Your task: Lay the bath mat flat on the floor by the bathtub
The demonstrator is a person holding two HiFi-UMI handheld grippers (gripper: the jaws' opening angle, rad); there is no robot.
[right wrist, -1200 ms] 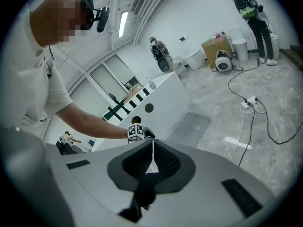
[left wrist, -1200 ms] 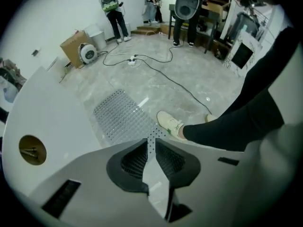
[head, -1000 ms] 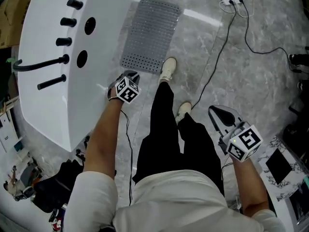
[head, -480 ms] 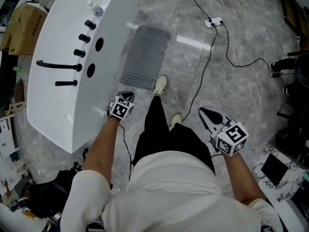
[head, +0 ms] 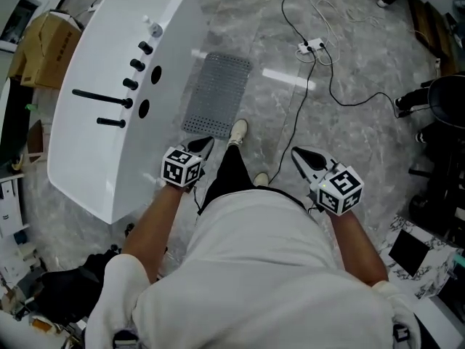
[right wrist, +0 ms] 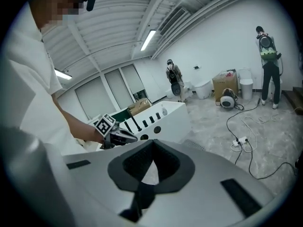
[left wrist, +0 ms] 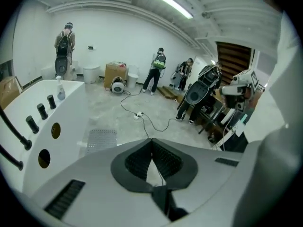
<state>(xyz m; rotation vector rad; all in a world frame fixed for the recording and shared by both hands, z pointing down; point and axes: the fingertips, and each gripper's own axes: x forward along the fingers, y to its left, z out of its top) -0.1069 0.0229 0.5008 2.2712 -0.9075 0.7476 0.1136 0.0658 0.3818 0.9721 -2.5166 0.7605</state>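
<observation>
The grey perforated bath mat (head: 216, 93) lies flat on the marble floor, lengthwise along the white bathtub (head: 102, 144). My left gripper (head: 202, 145) is held at waist height, just short of the mat's near edge, shut with nothing in it. Further right, over the floor, my right gripper (head: 301, 155) is also shut and empty. In the left gripper view the mat (left wrist: 101, 138) shows beyond the closed left gripper (left wrist: 151, 140). The right gripper view shows the right gripper (right wrist: 152, 142) closed, the tub (right wrist: 161, 119) and the left gripper (right wrist: 118, 135).
A white power strip (head: 312, 46) with black cables lies on the floor right of the mat. A cardboard box (head: 43, 38) sits behind the tub, and dark equipment (head: 443, 100) stands at the right. My white shoe (head: 236, 131) is at the mat's near end. Several people stand far off.
The head camera has risen and the mat looks smaller and farther. Both grippers have drawn back toward my body, the left one away from the mat's near edge.
</observation>
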